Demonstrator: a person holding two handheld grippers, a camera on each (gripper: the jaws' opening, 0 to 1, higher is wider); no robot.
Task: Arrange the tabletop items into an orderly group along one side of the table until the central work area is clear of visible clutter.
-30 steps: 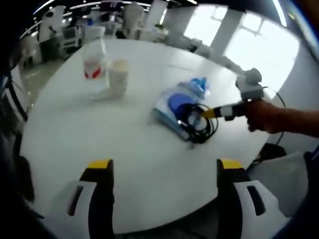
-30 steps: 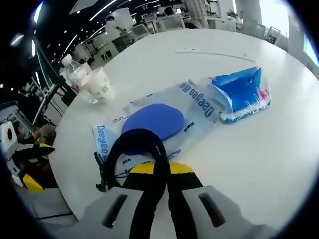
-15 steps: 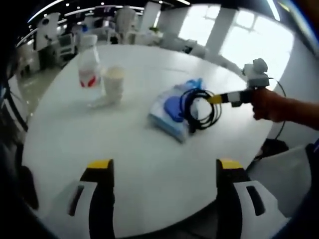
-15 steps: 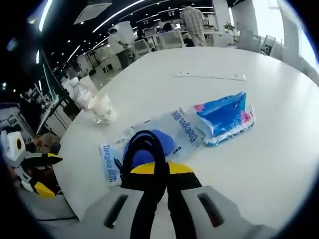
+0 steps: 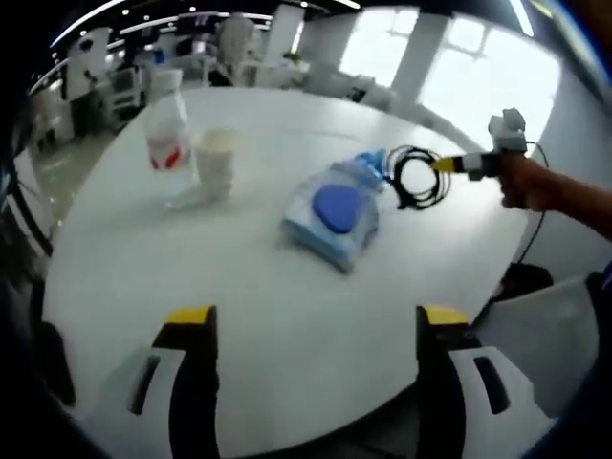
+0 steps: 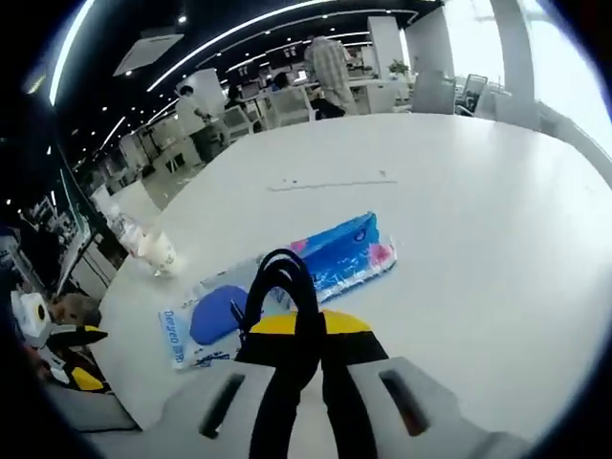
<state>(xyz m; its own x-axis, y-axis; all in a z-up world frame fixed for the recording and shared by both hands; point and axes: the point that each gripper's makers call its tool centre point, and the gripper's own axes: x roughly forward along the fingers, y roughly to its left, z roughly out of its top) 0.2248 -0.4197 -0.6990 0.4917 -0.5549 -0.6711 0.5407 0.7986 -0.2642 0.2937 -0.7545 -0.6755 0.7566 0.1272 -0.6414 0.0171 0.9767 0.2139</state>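
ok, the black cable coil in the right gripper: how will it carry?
Likely floppy: the cable coil hangs in loose loops from the right gripper, clear of the table. Probably light, pinched at one spot. Loops may swing or snag.

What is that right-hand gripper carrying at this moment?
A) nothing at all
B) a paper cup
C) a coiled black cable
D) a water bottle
C: the right gripper has its jaws shut on the coiled black cable, whose loop hangs from its tip above the white table in the left gripper view.
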